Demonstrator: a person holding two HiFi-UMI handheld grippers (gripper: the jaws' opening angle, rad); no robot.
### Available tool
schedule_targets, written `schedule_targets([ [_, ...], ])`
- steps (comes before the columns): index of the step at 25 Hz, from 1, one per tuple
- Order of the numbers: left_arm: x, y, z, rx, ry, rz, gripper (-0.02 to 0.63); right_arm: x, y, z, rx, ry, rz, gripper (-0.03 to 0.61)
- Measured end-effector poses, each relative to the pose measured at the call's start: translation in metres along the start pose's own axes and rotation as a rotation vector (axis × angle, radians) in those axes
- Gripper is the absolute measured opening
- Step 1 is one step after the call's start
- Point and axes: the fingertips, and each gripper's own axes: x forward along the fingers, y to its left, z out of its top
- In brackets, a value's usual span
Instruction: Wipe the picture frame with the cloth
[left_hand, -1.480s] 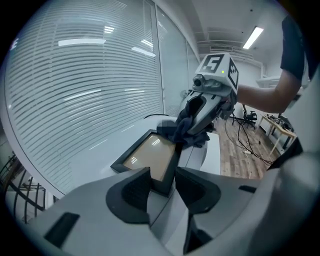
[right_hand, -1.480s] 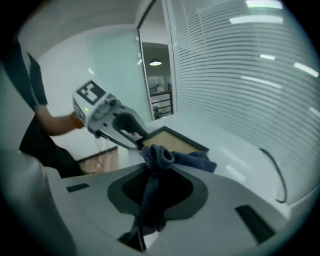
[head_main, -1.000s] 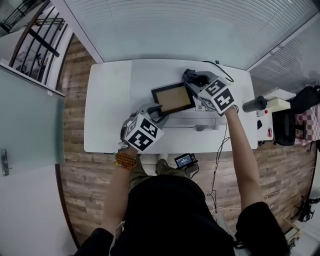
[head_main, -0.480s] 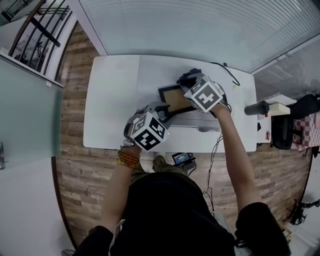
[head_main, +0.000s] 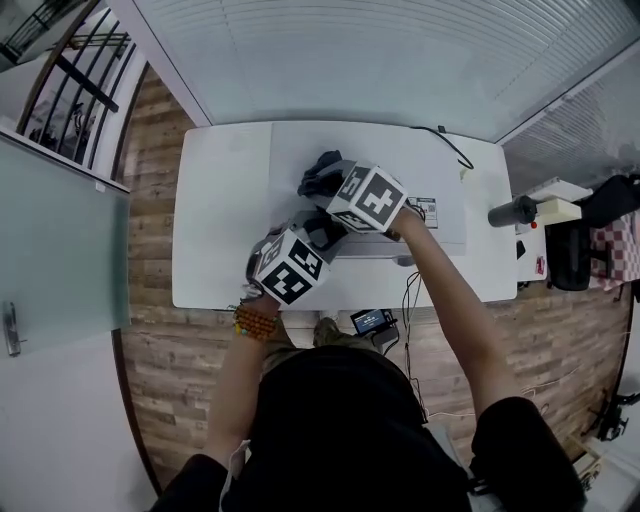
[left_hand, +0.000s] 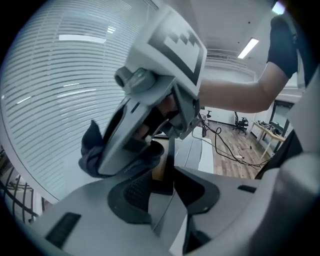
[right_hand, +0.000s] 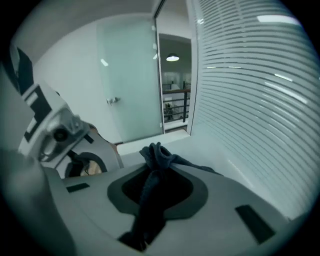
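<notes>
No words, brands or numbers can be read anywhere. Black-and-white square patterns cover the left cube (head_main: 290, 270) on the left gripper (left_hand: 167, 182) and the right cube (head_main: 368, 197) on the right gripper (right_hand: 156, 186); they are codes, not letters. A small white label (head_main: 424, 207) near the middle of the table (head_main: 220, 220) carries dark print too small to read. A small lit screen (head_main: 370, 321) just off the table's near edge is also unreadable.

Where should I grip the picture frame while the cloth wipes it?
Take the picture frame by its black border at the near edge, from the person's side, a pad on each face. It is flat, so an edge pinch, as the left claw has, leaves the panel free for the cloth.
</notes>
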Motion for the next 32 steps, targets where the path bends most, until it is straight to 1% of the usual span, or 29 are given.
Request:
schedule_targets([
  [1, 0.000, 0.000, 0.000, -0.005, -0.004, 0.001, 0.133, -0.013, -0.002, 0.002, 0.039, -0.078, 0.020, 0.048],
  [2, 0.000, 0.000, 0.000, -0.009, -0.006, 0.001, 0.133, -0.032, -0.006, 0.003, 0.063, -0.156, 0.018, 0.048],
  [3, 0.000, 0.000, 0.001, -0.011, -0.008, 0.001, 0.133, -0.053, -0.012, 0.002, 0.058, -0.221, -0.010, 0.048],
  [4, 0.000, 0.001, 0.001, -0.011, -0.008, 0.001, 0.133, -0.076, -0.017, -0.002, 0.023, -0.262, -0.054, 0.048],
  [5, 0.000, 0.001, 0.002, -0.011, -0.009, 0.002, 0.133, -0.098, -0.022, -0.009, -0.035, -0.277, -0.106, 0.048],
  [6, 0.000, 0.002, 0.002, -0.011, -0.010, 0.002, 0.133, -0.117, -0.024, -0.020, -0.101, -0.270, -0.156, 0.048],
  [8, 0.000, 0.002, 0.001, -0.013, -0.014, 0.002, 0.133, -0.141, -0.022, -0.046, -0.220, -0.209, -0.231, 0.048],
  [10, -0.002, 0.002, -0.001, -0.017, -0.015, 0.002, 0.133, -0.144, -0.016, -0.075, -0.285, -0.113, -0.260, 0.048],
  [11, -0.002, 0.002, -0.001, -0.018, -0.012, 0.004, 0.133, -0.138, -0.014, -0.088, -0.294, -0.062, -0.267, 0.049],
  [13, -0.002, 0.003, -0.001, -0.016, 0.000, 0.007, 0.133, -0.119, -0.009, -0.107, -0.263, 0.009, -0.282, 0.049],
  [16, 0.001, 0.001, 0.001, -0.003, 0.027, 0.001, 0.133, -0.096, 0.001, -0.112, -0.152, 0.008, -0.287, 0.049],
  [17, 0.001, 0.001, 0.001, 0.002, 0.035, 0.000, 0.133, -0.093, 0.003, -0.110, -0.112, 0.003, -0.275, 0.049],
  [19, -0.001, 0.002, 0.000, 0.010, 0.047, 0.004, 0.135, -0.086, 0.008, -0.102, -0.041, -0.014, -0.224, 0.049],
  [23, -0.002, 0.004, -0.001, 0.022, 0.052, 0.010, 0.135, -0.062, 0.037, -0.074, 0.026, -0.066, -0.054, 0.049],
  [24, -0.002, 0.005, -0.002, 0.028, 0.057, 0.011, 0.135, -0.055, 0.044, -0.067, 0.024, -0.067, -0.029, 0.048],
  [27, -0.002, 0.006, -0.003, 0.033, 0.064, 0.010, 0.132, -0.049, 0.049, -0.063, 0.009, -0.059, -0.002, 0.041],
  [31, -0.003, 0.007, -0.004, 0.023, 0.052, 0.016, 0.133, -0.064, 0.056, -0.061, -0.011, -0.120, 0.106, 0.043],
  [32, -0.003, 0.007, -0.003, 0.019, 0.043, 0.017, 0.133, -0.073, 0.054, -0.057, -0.013, -0.148, 0.117, 0.043],
])
